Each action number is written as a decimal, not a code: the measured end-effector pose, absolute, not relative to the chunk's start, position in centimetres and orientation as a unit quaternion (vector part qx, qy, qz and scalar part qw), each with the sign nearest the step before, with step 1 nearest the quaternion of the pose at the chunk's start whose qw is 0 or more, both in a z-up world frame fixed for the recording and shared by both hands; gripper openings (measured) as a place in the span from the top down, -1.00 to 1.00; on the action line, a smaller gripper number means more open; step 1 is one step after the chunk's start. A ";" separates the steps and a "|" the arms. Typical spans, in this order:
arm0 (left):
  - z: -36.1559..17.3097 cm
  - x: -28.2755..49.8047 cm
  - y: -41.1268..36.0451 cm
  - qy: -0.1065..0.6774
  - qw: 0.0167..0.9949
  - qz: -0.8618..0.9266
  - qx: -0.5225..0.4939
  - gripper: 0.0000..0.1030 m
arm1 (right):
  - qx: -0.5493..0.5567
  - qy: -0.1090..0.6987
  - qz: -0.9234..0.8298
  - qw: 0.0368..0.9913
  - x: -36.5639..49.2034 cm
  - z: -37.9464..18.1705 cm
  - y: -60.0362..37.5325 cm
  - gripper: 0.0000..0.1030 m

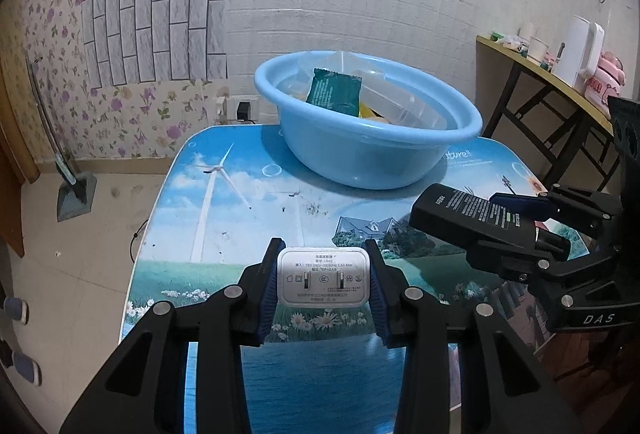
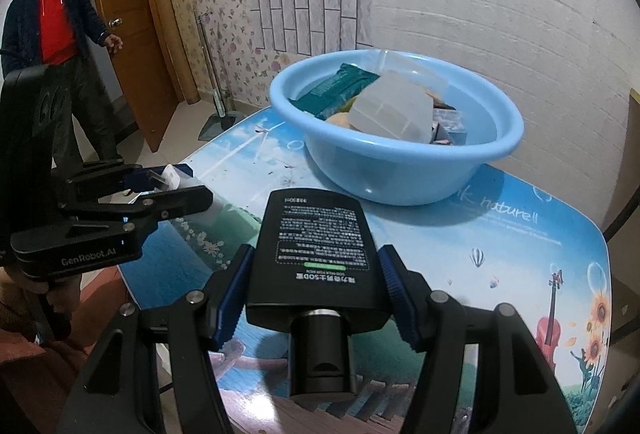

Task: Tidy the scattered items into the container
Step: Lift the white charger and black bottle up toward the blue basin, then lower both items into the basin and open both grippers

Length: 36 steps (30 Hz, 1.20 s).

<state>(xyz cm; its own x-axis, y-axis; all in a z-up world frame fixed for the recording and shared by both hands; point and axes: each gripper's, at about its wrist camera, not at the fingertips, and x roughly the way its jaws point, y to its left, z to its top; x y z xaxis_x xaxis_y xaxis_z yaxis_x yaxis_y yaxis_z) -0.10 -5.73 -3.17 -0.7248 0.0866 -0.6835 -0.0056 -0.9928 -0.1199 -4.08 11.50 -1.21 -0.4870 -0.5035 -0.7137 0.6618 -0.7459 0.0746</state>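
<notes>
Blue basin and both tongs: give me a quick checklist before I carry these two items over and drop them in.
1. Left tongs shut on the white rectangular charger block: ok, pads press both its sides.
2. Right tongs shut on the black flat bottle with white print: ok.
3. Round light-blue plastic basin upright on the picture-printed table: ok.
4. Room left in the basin: cannot tell; a green packet and a clear plastic box already fill much of it.
5. Table between tongs and basin free of other items: ok.
6. Bottle cap sealed: cannot tell.
</notes>
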 end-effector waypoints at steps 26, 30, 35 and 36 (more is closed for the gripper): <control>0.5 -0.1 -6.2 -0.052 0.025 0.938 -0.341 0.27 | 0.353 0.104 -0.853 0.369 -2.8 1.3 11.2 -0.20; 1.8 -0.7 -6.1 -0.047 0.028 0.943 -0.329 0.27 | 0.346 0.089 -0.853 0.380 -2.9 2.7 11.6 -0.20; 3.4 -2.1 -5.6 -0.038 0.037 0.948 -0.314 0.27 | 0.333 0.078 -0.859 0.381 -3.6 4.2 12.2 -0.20; 3.7 -2.5 -5.5 -0.038 0.040 0.949 -0.311 0.27 | 0.330 0.076 -0.861 0.378 -4.0 4.5 12.4 -0.20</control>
<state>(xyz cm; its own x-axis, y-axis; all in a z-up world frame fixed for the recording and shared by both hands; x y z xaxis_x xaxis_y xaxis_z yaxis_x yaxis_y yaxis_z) -2.51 -5.53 3.71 -0.8031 0.0999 -0.5874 -0.0528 -0.9939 -0.0969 -3.95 12.41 4.53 -0.4958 -0.6017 -0.6262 0.7018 -0.7024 0.1192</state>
